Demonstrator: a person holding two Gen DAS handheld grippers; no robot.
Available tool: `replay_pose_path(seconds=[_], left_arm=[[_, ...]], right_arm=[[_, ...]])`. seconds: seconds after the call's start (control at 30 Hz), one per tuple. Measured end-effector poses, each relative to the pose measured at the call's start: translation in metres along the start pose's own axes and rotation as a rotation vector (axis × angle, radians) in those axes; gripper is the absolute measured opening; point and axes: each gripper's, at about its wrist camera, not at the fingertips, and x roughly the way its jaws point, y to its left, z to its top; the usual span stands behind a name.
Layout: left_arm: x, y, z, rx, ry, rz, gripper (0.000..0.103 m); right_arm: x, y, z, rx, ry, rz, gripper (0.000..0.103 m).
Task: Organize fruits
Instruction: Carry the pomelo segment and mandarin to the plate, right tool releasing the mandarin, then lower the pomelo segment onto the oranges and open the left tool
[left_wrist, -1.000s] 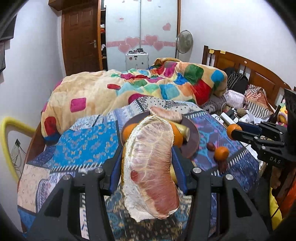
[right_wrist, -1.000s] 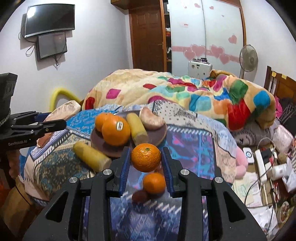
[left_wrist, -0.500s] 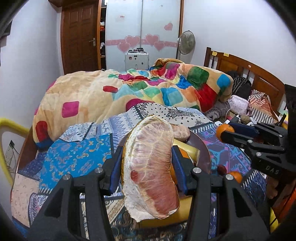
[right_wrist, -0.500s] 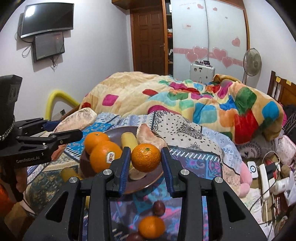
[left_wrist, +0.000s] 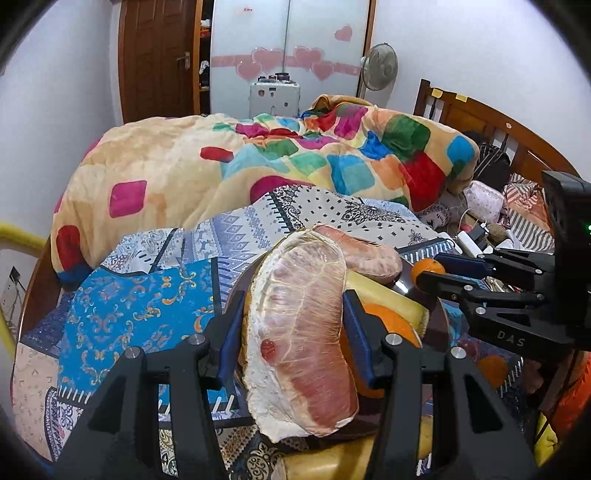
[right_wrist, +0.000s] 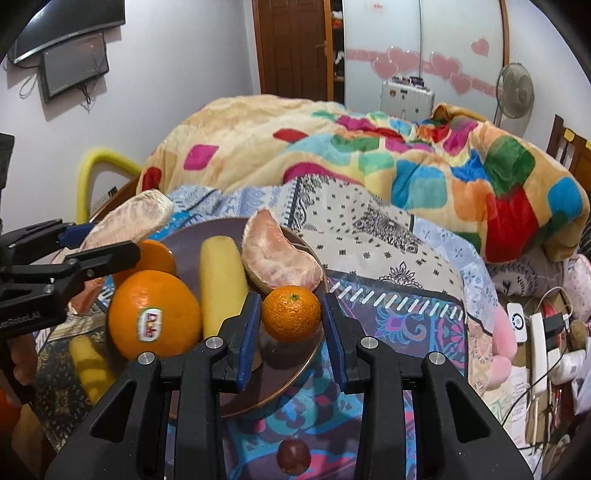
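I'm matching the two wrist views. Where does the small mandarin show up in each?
Left wrist: mandarin at right of centre, between the right gripper fingers, beyond the plate.
Right wrist: mandarin low centre, clamped over the plate near edge.
Shared landmark: the pomelo wedge on the plate.

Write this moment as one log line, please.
left gripper: holding pomelo segment | right gripper: holding mandarin | both over plate
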Motion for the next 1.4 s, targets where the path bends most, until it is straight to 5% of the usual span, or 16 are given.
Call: replay_pose_path(seconds=[0.4,0.5,0.83,1.4], left_arm=[[-0.003,-0.005,0.001,0.029,-0.015,0.002,0.051],[-0.008,-0.006,0.0,0.036,-0.018,0.014,0.051],[-0.043,-0.004,-0.009,0.036,-0.053,0.056,0.053],[-0.072,-0.004,-0.078,0.077,0.056,0.089,0.075]], right_arm=[[0.011,-0.003,0.0,0.004,0.046,0.005,0.034],[0.005,-0.002,0.0,0.004,0.03,0.003,0.045],[-0.033,0.006,-0.005,-0.003,-0.037,0.005,0.046],[-0.08,0.029,-0.055,-0.043,-0.069,0.019,0.052]])
